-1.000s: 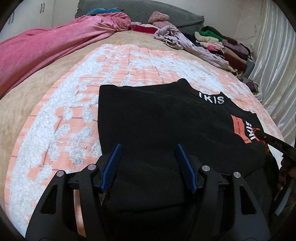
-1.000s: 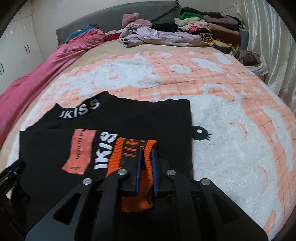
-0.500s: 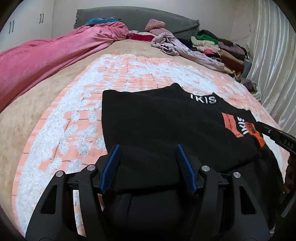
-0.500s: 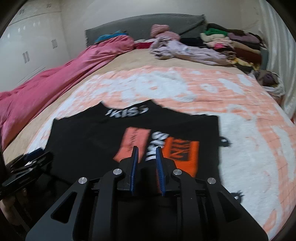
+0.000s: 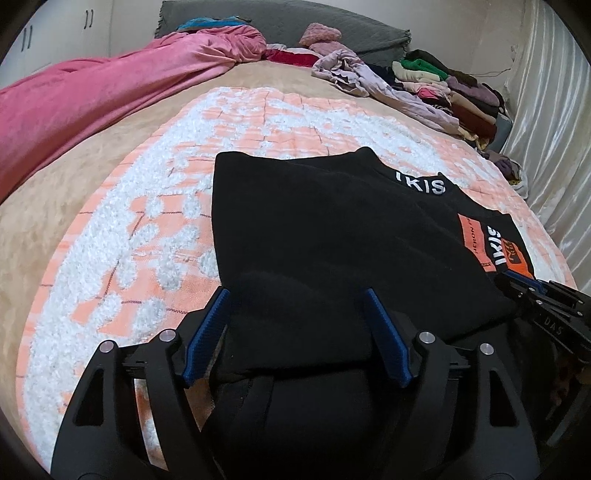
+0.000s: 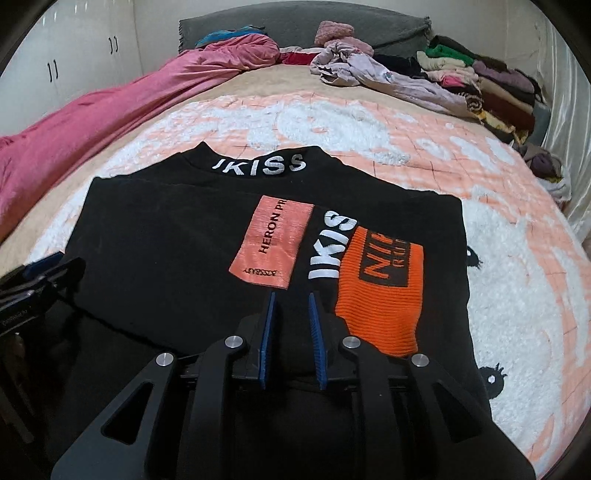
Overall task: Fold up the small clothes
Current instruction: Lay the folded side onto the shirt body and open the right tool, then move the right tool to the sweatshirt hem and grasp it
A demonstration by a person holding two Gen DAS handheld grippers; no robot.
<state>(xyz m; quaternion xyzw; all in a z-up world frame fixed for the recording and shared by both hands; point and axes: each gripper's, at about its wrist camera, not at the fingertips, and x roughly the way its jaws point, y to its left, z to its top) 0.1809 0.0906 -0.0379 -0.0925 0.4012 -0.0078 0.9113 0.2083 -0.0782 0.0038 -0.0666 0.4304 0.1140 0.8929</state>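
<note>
Both sleeves lie folded across the black sweater (image 6: 177, 236). The left tool (image 5: 295, 332) gapes wide over its hem; the right tool (image 6: 291, 328) stands narrowly parted, pinching nothing. Next, I judge, each must nip the hem and carry it forward to the collar.

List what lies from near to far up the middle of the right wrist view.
right gripper → black top, salmon label → IKISS collar → orange-and-white blanket → lilac garment → grey headboard
</note>
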